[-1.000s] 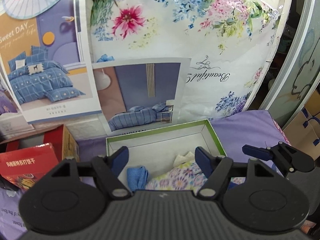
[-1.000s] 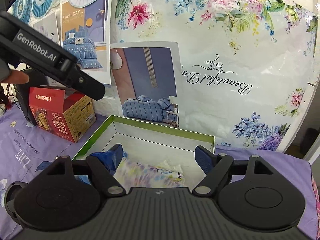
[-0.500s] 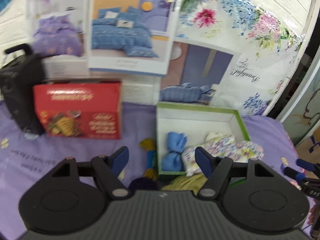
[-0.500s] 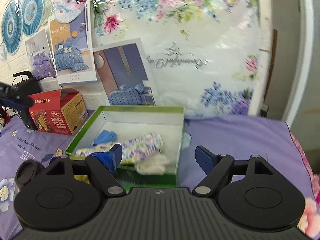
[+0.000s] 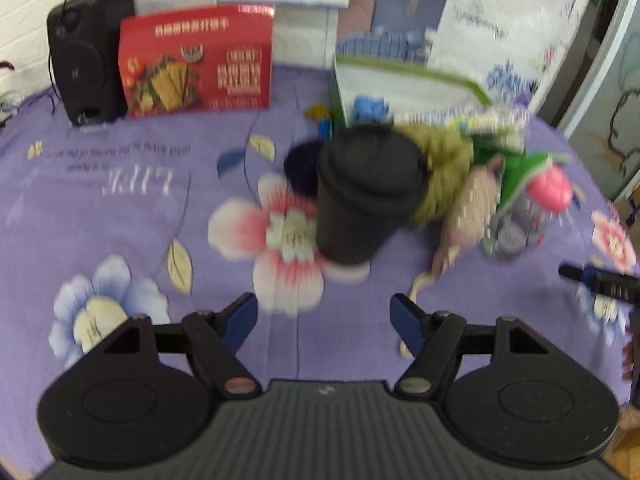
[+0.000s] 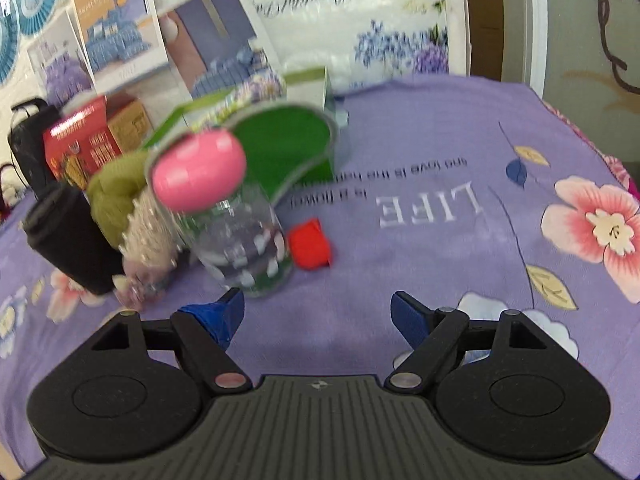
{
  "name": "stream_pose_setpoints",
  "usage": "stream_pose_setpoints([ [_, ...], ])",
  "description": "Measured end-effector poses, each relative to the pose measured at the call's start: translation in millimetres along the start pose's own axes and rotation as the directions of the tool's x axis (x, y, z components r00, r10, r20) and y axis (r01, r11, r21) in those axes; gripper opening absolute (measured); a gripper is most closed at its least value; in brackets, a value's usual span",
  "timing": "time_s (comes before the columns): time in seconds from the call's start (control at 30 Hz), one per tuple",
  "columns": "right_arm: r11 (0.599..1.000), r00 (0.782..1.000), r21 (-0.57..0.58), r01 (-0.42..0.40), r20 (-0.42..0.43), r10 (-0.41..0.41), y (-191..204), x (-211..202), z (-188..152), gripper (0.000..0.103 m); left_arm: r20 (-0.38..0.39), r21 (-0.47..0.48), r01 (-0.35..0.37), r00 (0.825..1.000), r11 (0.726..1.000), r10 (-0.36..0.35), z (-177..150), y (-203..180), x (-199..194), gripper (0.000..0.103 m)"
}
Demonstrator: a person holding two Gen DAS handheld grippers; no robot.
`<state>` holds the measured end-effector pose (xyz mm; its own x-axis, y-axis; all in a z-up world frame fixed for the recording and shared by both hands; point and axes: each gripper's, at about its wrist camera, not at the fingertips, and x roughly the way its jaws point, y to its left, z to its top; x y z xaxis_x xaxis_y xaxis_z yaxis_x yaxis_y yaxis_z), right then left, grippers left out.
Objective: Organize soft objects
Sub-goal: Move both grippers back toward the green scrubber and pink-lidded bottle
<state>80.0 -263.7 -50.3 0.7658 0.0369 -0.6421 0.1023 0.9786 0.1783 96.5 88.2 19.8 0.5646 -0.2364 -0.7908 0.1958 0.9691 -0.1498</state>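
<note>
We hold the left gripper (image 5: 323,314) and right gripper (image 6: 316,312) with jaws apart, both empty. Ahead of them we count one olive-green knitted bundle (image 6: 114,192), one small red cloth roll (image 6: 310,248) (blurred), and one black lidded cup (image 5: 366,194).

Bright, even light; heavy motion blur, fisheye-bent edges.
</note>
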Motion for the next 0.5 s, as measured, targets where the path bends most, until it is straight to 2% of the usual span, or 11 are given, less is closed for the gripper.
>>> stream_pose_setpoints([
  [0.13,0.998,0.999,-0.063,0.029,-0.022,-0.03,-1.0,25.6,13.1,0.067,-0.082,-0.026,0.05,0.995,0.998,-0.052,-15.5,-6.7,19.2,0.073],
  [0.2,0.997,0.999,-0.075,0.035,-0.027,-0.037,-6.1,37.5,21.9,0.067,-0.097,-0.025,0.045,0.994,0.999,-0.048,-16.7,-9.1,24.9,0.073],
  [0.3,0.992,0.997,-0.123,-0.011,-0.082,0.001,-11.7,54.4,30.5,0.067,-0.102,-0.018,0.025,0.994,1.0,-0.026,-15.0,-10.8,29.9,0.073],
  [0.4,0.976,0.993,-0.219,0.014,-0.109,-0.039,-12.5,68.9,33.6,0.067,-0.1,-0.013,0.003,0.995,1.0,-0.004,-10.9,-14.2,32.7,0.073],
  [0.5,0.986,0.996,-0.167,0.022,-0.083,-0.037,-25.7,73.6,39.6,0.067,-0.099,0.011,-0.011,0.995,1.0,0.012,-7.7,-23.1,36.6,0.073],
])
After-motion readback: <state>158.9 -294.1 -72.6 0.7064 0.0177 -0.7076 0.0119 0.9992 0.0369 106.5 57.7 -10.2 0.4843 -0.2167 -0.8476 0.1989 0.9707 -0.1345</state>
